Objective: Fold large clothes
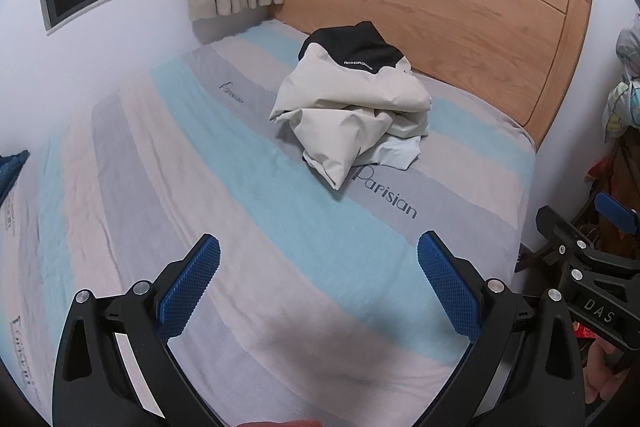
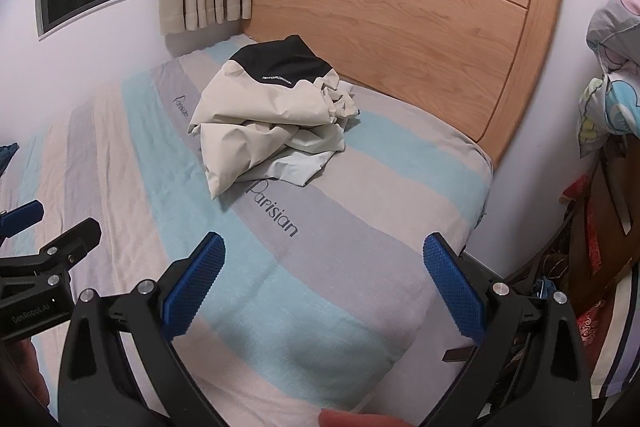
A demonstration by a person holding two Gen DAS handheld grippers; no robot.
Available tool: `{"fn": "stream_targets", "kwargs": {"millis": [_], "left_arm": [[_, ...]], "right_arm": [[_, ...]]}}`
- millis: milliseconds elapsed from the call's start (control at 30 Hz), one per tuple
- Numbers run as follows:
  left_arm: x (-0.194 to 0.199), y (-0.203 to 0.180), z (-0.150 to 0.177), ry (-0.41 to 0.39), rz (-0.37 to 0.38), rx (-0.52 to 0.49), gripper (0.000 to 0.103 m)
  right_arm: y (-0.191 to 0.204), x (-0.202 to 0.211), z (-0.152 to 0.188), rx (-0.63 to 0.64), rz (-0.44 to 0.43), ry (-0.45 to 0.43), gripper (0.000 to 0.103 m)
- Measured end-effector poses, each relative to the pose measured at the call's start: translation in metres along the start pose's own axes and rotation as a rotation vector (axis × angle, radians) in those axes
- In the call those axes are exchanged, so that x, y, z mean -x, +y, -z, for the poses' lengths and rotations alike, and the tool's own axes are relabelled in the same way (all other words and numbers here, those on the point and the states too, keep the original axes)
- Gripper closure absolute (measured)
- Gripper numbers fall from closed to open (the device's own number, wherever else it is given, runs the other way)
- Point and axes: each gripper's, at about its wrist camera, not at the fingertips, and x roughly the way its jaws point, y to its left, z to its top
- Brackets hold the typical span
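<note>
Facing the bed w/ both tools raised, we haven't touched the garment yet. The jacket, cream w/ a black upper panel, lies crumpled in a heap at the far end of the bed, near the wooden headboard, well apart from us. The left hand-held gripper hangs over the near part of the striped sheet, jaws spread wide, nothing between them. The right hand-held gripper is likewise wide apart and empty, nearer the bed's right edge.

Step in hand, as we judge it: reach in and spread the heap flat before any fold. To do it well, we should approach low and pick two separate edges, not the bulk. The black panel prob. marks shoulders or hood, so it's a decent guide to orientation. Sleeves and hem are buried; we can't tell where they are. Pinch a single layer each side, lift, shake out, and drag toward the near open area where there's room. The fabric looks thin and prob. slippery, so a firm pinch matters.
</note>
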Motion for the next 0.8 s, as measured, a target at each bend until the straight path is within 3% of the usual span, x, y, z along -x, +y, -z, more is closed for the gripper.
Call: {"fn": "stream_targets", "kwargs": {"millis": [567,800], "left_arm": [[0.0009,-0.0013,-0.0013,-0.001,0.009,-0.007,0.006],[0.0085,0.0015,0.0000,-0.067,-0.017,0.007,0.006]], "right_arm": [[-0.0011,0.0068,0.0011,-0.003,0.005,0.002,0.008],[-0.0005,0.0066,-0.0009,0.008,0.006,0.004,0.007]]}}
